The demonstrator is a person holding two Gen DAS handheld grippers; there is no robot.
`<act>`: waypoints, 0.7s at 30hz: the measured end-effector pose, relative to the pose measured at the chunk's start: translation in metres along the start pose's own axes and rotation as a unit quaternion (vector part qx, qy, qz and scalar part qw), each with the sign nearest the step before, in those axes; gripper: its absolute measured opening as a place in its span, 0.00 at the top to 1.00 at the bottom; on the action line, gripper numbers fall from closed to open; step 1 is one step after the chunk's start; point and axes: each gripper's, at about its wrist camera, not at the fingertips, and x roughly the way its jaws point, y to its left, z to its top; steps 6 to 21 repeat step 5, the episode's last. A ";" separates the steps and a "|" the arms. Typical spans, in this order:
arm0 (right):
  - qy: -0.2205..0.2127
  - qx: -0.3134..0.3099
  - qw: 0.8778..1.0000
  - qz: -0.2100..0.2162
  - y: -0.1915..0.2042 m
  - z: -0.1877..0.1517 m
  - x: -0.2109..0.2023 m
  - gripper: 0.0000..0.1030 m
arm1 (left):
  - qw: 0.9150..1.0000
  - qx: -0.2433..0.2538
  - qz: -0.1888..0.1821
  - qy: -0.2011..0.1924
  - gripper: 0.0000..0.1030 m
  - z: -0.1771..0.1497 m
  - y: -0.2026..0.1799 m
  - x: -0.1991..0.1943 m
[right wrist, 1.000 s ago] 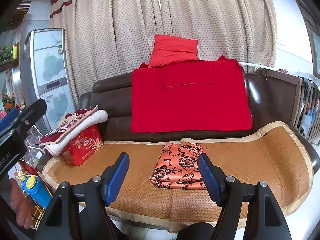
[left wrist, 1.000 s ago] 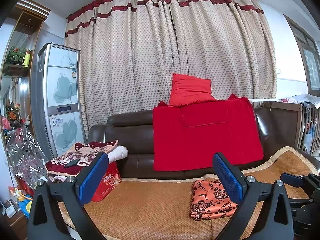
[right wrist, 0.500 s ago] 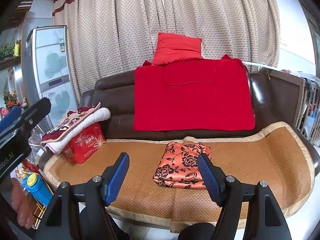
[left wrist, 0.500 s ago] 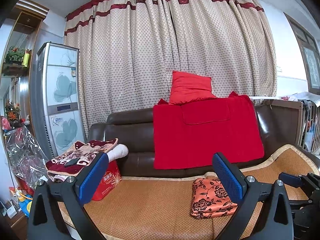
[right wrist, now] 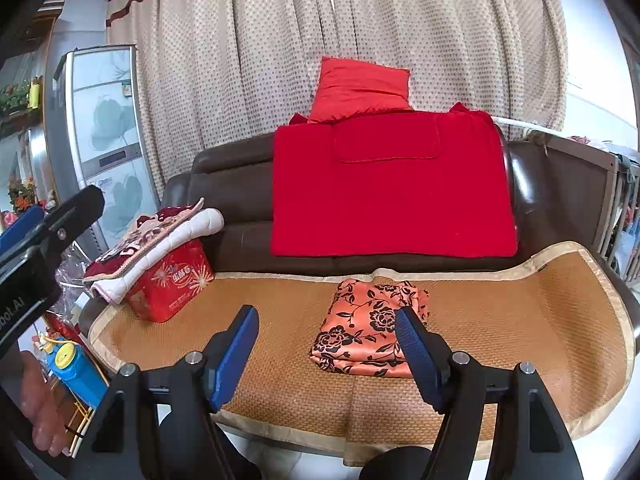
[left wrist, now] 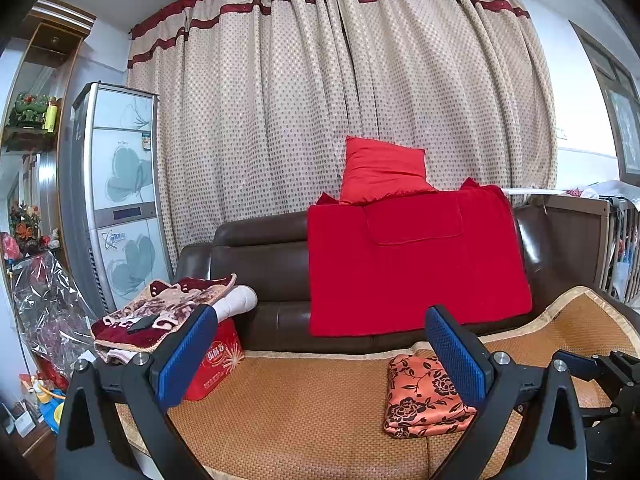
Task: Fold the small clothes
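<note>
A folded orange garment with black flowers (right wrist: 370, 326) lies on the woven sofa mat (right wrist: 520, 312); it also shows in the left wrist view (left wrist: 424, 396). My right gripper (right wrist: 326, 350) is open and empty, held in front of the sofa, short of the garment. My left gripper (left wrist: 320, 356) is open and empty, held off the sofa's left part, with the garment behind its right finger. The left gripper also shows at the left edge of the right wrist view (right wrist: 44, 228).
A red blanket (right wrist: 392, 188) hangs over the brown sofa back, a red cushion (right wrist: 360, 88) on top. A red box (right wrist: 172, 280) with folded blankets (right wrist: 156, 240) stands at the sofa's left end. A tall cabinet (left wrist: 116, 200) stands left; a blue bottle (right wrist: 74, 372) below.
Both grippers have drawn back a little from the sofa and stay open. The folded garment has not moved.
</note>
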 end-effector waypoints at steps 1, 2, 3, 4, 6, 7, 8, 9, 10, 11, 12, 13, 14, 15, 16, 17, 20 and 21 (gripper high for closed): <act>0.001 0.000 1.000 0.000 0.000 0.000 0.002 0.28 | 1.000 0.000 0.000 0.000 0.00 0.000 0.000 0.002; 0.003 0.000 1.000 0.001 0.000 0.000 0.004 0.28 | 1.000 0.000 -0.001 -0.001 0.00 -0.001 0.000 0.002; 0.004 0.000 1.000 0.001 -0.001 0.000 0.006 0.28 | 1.000 0.001 -0.005 -0.002 0.00 -0.001 -0.001 0.004; 0.006 0.001 1.000 0.002 -0.002 0.000 0.009 0.28 | 1.000 0.001 -0.008 -0.001 0.00 -0.002 -0.002 0.008; 0.007 0.001 1.000 0.002 -0.003 0.000 0.012 0.28 | 1.000 -0.003 -0.012 0.004 0.00 -0.003 -0.002 0.015; 0.007 0.001 1.000 0.002 -0.003 0.000 0.012 0.28 | 1.000 -0.003 -0.012 0.004 0.00 -0.003 -0.002 0.015; 0.007 0.001 1.000 0.002 -0.003 0.000 0.012 0.28 | 1.000 -0.003 -0.012 0.004 0.00 -0.003 -0.002 0.015; 0.007 0.001 1.000 0.002 -0.003 0.000 0.012 0.28 | 1.000 -0.003 -0.012 0.004 0.00 -0.003 -0.002 0.015; 0.007 0.001 1.000 0.002 -0.003 0.000 0.012 0.28 | 1.000 -0.003 -0.012 0.004 0.00 -0.003 -0.002 0.015; 0.007 0.001 1.000 0.002 -0.003 0.000 0.012 0.28 | 1.000 -0.003 -0.012 0.004 0.00 -0.003 -0.002 0.015; 0.007 0.001 1.000 0.002 -0.003 0.000 0.012 0.28 | 1.000 -0.003 -0.012 0.004 0.00 -0.003 -0.002 0.015; 0.007 0.001 1.000 0.002 -0.003 0.000 0.012 0.28 | 1.000 -0.003 -0.012 0.004 0.00 -0.003 -0.002 0.015; 0.007 0.001 1.000 0.002 -0.003 0.000 0.012 0.28 | 1.000 -0.003 -0.012 0.004 0.00 -0.003 -0.002 0.015; 0.007 0.001 1.000 0.002 -0.003 0.000 0.012 0.28 | 1.000 -0.003 -0.012 0.004 0.00 -0.003 -0.002 0.015; 0.007 0.001 1.000 0.002 -0.003 0.000 0.012 0.28 | 1.000 -0.003 -0.012 0.004 0.00 -0.003 -0.002 0.015; 0.007 0.001 1.000 0.002 -0.003 0.000 0.012 0.28 | 1.000 -0.003 -0.012 0.004 0.00 -0.003 -0.002 0.015; 0.007 0.001 1.000 0.002 -0.003 0.000 0.012 0.28 | 1.000 -0.003 -0.012 0.004 0.00 -0.003 -0.002 0.015; 0.007 0.001 1.000 0.002 -0.003 0.000 0.012 0.28 | 1.000 -0.003 -0.012 0.004 0.00 -0.003 -0.002 0.015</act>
